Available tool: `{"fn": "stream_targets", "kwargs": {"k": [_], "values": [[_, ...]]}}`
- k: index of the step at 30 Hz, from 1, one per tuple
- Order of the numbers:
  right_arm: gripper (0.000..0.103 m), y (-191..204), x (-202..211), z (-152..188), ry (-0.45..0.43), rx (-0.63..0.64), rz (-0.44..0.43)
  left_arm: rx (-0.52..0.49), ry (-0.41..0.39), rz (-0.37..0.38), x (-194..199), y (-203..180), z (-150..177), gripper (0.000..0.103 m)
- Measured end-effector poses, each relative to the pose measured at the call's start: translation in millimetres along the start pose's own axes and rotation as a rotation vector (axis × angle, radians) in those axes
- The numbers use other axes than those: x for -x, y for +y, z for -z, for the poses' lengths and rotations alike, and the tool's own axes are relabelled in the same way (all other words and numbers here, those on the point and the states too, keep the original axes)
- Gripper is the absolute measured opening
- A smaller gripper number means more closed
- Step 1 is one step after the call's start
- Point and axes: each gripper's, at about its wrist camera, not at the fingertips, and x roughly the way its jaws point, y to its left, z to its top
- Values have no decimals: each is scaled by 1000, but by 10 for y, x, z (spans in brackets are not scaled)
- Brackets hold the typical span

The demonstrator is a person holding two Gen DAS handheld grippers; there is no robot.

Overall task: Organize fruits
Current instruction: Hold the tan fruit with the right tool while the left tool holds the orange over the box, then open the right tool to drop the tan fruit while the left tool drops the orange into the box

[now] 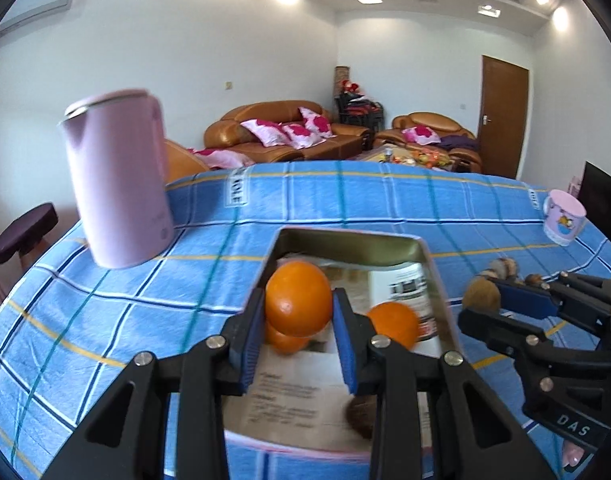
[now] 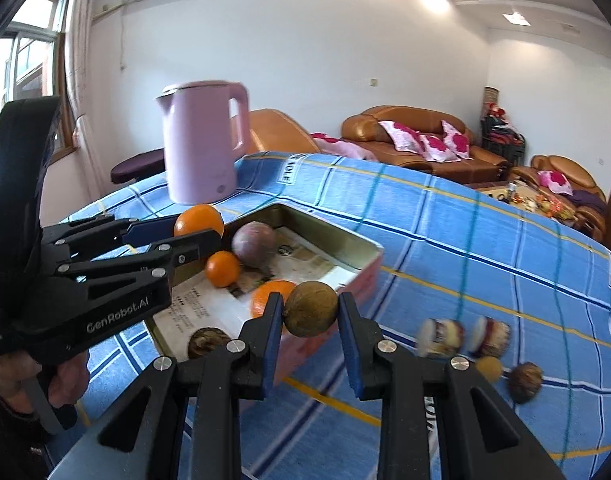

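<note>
My left gripper [image 1: 298,312] is shut on an orange [image 1: 298,298] and holds it over the metal tray [image 1: 345,240]. In the right wrist view the same gripper [image 2: 197,226] holds that orange [image 2: 198,219] above the tray [image 2: 361,252]. My right gripper [image 2: 310,314] is shut on a brown round fruit [image 2: 310,309] at the tray's near right edge; it shows in the left wrist view [image 1: 481,298] too. In the tray lie two oranges [image 2: 223,268] [image 2: 265,298], a purple passion fruit [image 2: 253,244] and a brown fruit [image 2: 207,342].
A pink kettle [image 2: 203,142] stands on the blue checked tablecloth [image 2: 465,248] behind the tray. Several small fruits and cut halves [image 2: 465,336] lie right of the tray. A pink mug [image 1: 563,216] stands at the far right. Sofas are beyond the table.
</note>
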Motion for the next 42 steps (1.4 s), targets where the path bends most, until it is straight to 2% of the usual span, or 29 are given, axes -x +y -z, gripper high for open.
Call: {"fn": "stream_targets", "kwargs": {"k": [6, 12, 36, 42], "values": [[30, 172, -158, -11, 20, 31, -38, 9, 19, -17, -56, 137, 47, 34], [30, 259, -242, 18, 40, 59, -38, 10, 38, -25, -119, 163, 93, 34], [30, 255, -282, 19, 51, 65, -16, 1, 52, -11, -172, 137, 88, 35], [30, 247, -275, 18, 48, 64, -11, -7, 38, -7, -139, 106, 94, 38]]}}
